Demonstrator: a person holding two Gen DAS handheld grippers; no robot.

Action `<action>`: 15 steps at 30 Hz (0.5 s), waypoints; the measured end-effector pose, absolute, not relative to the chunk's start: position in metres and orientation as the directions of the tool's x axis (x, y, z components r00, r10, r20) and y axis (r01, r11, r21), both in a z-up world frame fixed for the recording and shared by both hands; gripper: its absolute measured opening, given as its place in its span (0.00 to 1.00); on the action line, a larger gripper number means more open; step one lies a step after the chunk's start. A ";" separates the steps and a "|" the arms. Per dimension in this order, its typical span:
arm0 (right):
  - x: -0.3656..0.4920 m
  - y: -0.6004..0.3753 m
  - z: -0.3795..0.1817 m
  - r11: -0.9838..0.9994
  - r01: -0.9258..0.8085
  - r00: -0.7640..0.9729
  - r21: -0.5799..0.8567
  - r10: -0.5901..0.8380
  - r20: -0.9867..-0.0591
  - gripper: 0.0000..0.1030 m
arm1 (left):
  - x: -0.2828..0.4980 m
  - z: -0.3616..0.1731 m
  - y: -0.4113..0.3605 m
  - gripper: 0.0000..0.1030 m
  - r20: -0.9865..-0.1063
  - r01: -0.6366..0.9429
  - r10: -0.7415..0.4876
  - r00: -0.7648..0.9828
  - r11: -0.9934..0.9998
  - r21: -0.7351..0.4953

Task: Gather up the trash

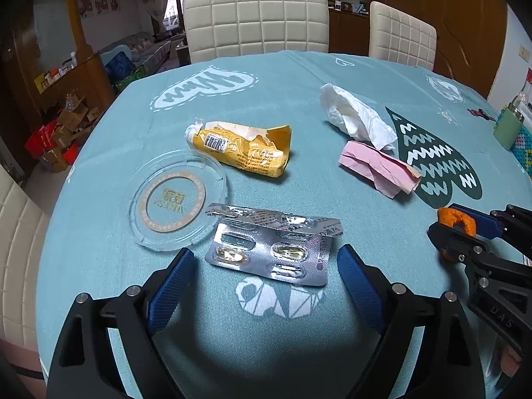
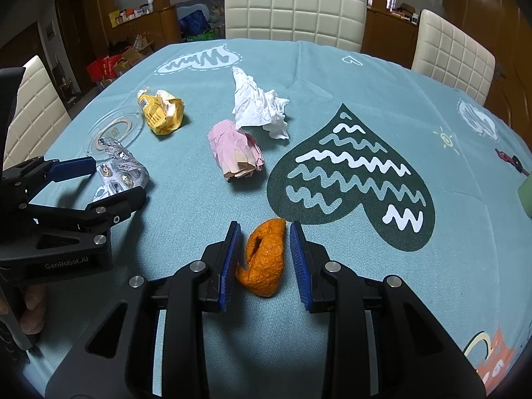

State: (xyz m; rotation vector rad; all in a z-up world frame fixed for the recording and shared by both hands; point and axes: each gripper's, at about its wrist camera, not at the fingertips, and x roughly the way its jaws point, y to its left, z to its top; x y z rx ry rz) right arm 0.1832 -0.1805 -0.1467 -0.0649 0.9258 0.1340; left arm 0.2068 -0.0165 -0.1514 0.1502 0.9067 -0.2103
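A person's two handheld grippers work over a teal tablecloth (image 2: pixel 332 66) strewn with litter. The right gripper (image 2: pixel 262 256) has its blue pads on either side of a curled orange peel (image 2: pixel 266 259), the left pad touching it, the right pad very close; whether it is truly pinched cannot be told. The peel's long axis runs away from the camera, parallel to the pads. The left gripper (image 1: pixel 266 259) stands wide, unclenched, its fingers flanking a silver blister pack (image 1: pixel 269 249) that lies flat, its long axis slanting across the jaws. Beyond it sit a clear plastic lid (image 1: pixel 176 199), a crushed yellow wrapper (image 1: pixel 246 153), a pink paper wad (image 1: pixel 375 166) and a white tissue (image 1: pixel 355 116), spaced apart with bare cloth between them, well clear of the table's far edge and cream chairs (image 1: pixel 256 20).
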 end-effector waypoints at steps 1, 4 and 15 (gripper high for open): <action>0.183 -0.180 -0.147 0.990 -0.142 0.593 0.002 0.087 -0.800 0.31 | 0.206 -0.151 -0.017 0.80 -0.790 0.244 -0.116 0.602 0.969 0.043; 0.184 -0.181 -0.146 0.990 -0.138 0.593 0.003 0.085 -0.801 0.31 | 0.203 -0.148 -0.017 0.63 -0.789 0.256 -0.133 0.600 0.966 0.032; 0.181 -0.183 -0.145 0.992 -0.126 0.587 0.017 0.089 -0.804 0.29 | 0.187 -0.133 -0.020 0.58 -0.757 0.282 -0.142 0.637 0.958 0.058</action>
